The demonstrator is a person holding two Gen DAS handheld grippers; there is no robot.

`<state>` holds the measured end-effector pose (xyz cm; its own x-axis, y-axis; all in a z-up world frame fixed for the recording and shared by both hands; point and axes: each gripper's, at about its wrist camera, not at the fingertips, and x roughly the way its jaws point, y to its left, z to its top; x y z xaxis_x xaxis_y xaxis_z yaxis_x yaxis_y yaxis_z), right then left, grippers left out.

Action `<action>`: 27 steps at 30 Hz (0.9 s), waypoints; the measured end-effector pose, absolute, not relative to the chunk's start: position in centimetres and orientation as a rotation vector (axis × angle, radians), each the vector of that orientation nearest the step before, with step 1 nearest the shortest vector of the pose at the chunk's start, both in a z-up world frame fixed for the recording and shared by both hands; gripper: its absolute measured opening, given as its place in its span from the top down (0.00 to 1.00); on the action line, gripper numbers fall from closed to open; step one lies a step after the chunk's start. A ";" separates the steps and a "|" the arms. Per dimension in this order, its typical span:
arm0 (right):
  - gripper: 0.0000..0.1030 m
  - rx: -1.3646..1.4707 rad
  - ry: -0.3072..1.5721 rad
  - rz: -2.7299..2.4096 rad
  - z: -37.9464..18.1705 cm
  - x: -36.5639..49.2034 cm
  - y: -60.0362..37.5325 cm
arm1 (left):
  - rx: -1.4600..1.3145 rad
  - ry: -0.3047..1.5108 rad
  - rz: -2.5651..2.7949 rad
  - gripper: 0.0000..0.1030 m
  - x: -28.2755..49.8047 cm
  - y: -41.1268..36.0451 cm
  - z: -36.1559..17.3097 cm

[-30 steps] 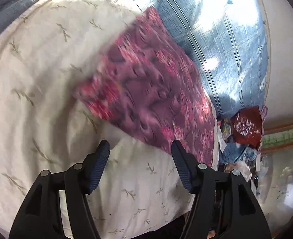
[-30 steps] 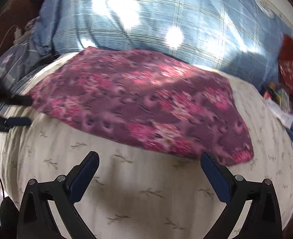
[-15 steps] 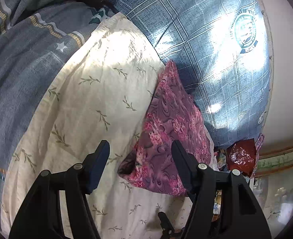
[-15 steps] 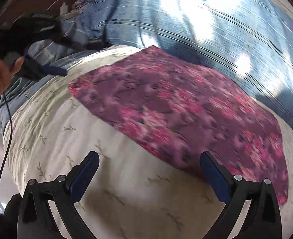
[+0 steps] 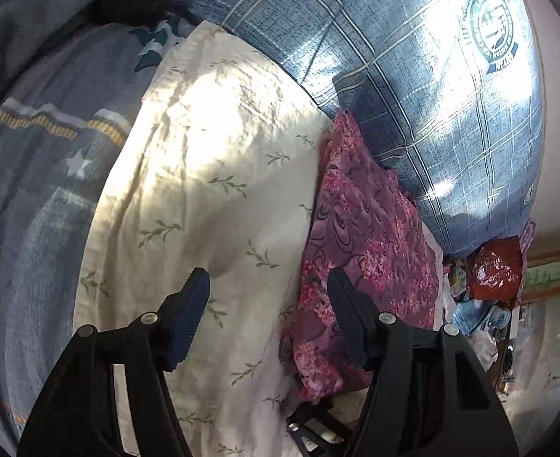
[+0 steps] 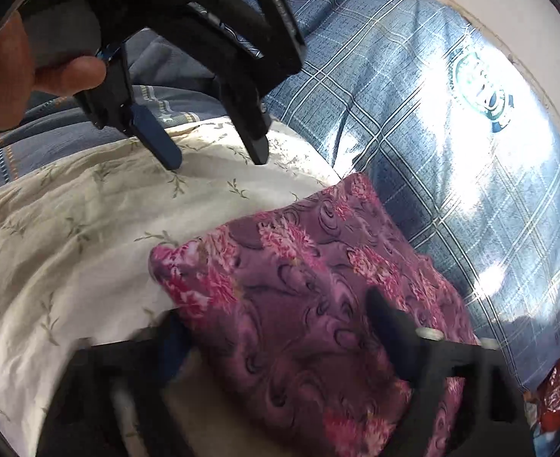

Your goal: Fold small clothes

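A purple and pink floral garment [image 6: 310,304] lies folded on a cream sheet [image 6: 70,236] with a leaf print. In the left wrist view the garment [image 5: 364,251] lies to the right of my left gripper [image 5: 266,304], which is open, empty and above the sheet [image 5: 204,175]. My right gripper [image 6: 276,327] is open, its fingers on either side of the garment's near end, low over it. The left gripper also shows in the right wrist view [image 6: 215,152], held in a hand above the sheet's far edge.
A blue plaid blanket [image 5: 451,95] lies behind the garment against a pale wall. A grey-blue blanket with a yellow stripe [image 5: 32,175] lies left of the sheet. A red plastic bag [image 5: 493,266] and clutter sit at the right.
The right gripper has moved forward and down until its fingers straddle the garment's near end. The left gripper has lifted and swung left, off the garment and over the bare sheet.
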<state>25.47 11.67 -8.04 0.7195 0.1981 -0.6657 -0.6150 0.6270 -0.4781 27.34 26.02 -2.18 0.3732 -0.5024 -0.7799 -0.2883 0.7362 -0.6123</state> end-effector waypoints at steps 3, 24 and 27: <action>0.89 -0.677 0.563 0.535 -6.8 25.4 9.5 | -0.739 1.239 -0.218 0.32 29.5 24.5 -1.8; 0.95 -0.322 0.551 0.635 -3.2 25.3 0.8 | -0.454 1.186 -0.266 0.94 35.0 13.0 3.0; 0.95 -0.231 0.561 0.622 -1.9 25.4 -2.3 | -0.421 1.163 -0.307 0.94 35.4 9.8 5.2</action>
